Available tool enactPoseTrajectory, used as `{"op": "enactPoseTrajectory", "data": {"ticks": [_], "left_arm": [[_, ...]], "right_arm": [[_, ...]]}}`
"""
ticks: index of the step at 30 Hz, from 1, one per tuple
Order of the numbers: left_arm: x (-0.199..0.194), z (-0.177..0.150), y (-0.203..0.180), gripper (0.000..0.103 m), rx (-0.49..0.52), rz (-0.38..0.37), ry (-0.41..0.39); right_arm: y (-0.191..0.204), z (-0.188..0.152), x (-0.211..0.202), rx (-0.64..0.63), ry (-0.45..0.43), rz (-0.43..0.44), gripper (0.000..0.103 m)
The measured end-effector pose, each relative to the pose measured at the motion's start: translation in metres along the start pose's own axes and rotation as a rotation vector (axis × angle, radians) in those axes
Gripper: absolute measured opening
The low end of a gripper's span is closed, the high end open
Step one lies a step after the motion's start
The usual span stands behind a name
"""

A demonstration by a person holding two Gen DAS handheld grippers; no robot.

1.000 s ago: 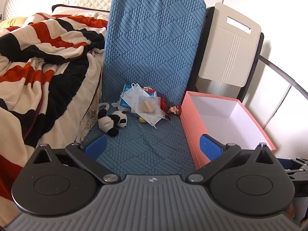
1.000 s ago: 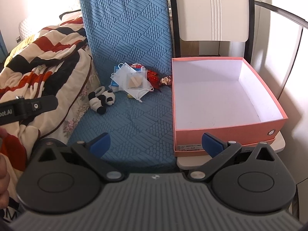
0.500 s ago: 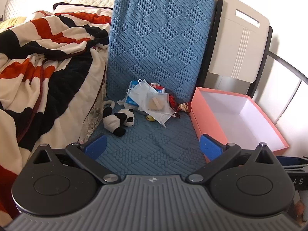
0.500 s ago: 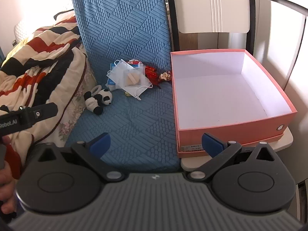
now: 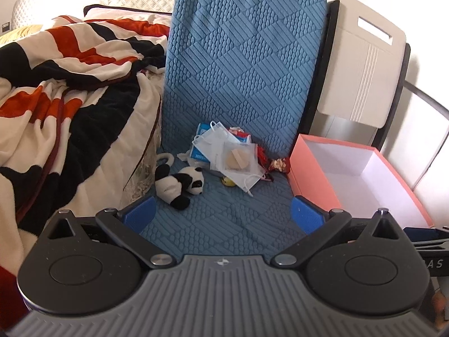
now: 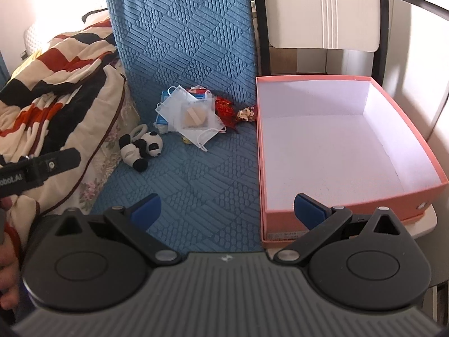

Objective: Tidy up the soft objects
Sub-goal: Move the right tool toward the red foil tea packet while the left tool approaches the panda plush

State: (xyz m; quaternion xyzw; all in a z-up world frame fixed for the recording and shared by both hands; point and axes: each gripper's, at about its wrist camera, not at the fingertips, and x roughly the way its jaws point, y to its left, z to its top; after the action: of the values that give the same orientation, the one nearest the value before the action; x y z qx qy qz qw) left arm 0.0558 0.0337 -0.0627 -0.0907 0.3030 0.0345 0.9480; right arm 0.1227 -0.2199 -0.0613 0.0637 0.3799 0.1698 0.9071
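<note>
Left gripper (image 5: 223, 210): jaws spread wide, nothing between the blue pads (image 5: 140, 213). It hangs above the near part of the blue mat (image 5: 224, 219), pointing along the seat toward the backrest, roughly level with a slight downward tilt. Its side arm shows at the left edge of the right wrist view, over the blanket (image 6: 56, 84).

Right gripper (image 6: 227, 210): jaws also wide apart, holding nothing. Left pad sits over the mat, right pad (image 6: 308, 210) over the near wall of the box (image 6: 331, 224). Points forward and a bit down, straddling the mat/box edge.

Panda (image 5: 182, 182): plush lying on its side on the mat, left part of the seat, close to the blanket-covered bed edge, well ahead of both grippers. Also seen in the right wrist view (image 6: 141, 151).

Masks (image 5: 224, 154): loose pile at the back of the seat against the backrest, just right of the panda, with a clear bag holding a tan round pad (image 5: 237, 159) on top. Blue packet (image 5: 200, 151) underneath. Red wrappers (image 6: 224, 109) and a small figure (image 6: 247, 113) lie between pile and box. Something small and yellow (image 5: 228, 181) peeks from under the pile; can't tell what.

Box: pink outside, white inside, lidless, right of the mat, touching its edge. White folded chair (image 6: 322, 11) stands behind it.
</note>
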Motion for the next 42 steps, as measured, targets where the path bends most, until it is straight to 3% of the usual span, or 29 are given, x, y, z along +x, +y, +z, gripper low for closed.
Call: {"op": "enactPoseTrajectory", "data": {"ticks": [13, 22, 42], "left_arm": [[0.024, 0.011, 0.002, 0.103, -0.003, 0.013, -0.005], [0.053, 0.012, 0.011, 0.103, -0.021, 0.050, 0.045], [0.139, 0.017, 0.022, 0.103, 0.000, 0.089, 0.131]], "right_arm": [[0.004, 0.026, 0.022, -0.037, -0.026, -0.016, 0.103], [0.005, 0.044, 0.048, -0.040, -0.012, -0.008, 0.103], [0.012, 0.078, 0.137, -0.049, 0.048, 0.008, 0.103]]}}
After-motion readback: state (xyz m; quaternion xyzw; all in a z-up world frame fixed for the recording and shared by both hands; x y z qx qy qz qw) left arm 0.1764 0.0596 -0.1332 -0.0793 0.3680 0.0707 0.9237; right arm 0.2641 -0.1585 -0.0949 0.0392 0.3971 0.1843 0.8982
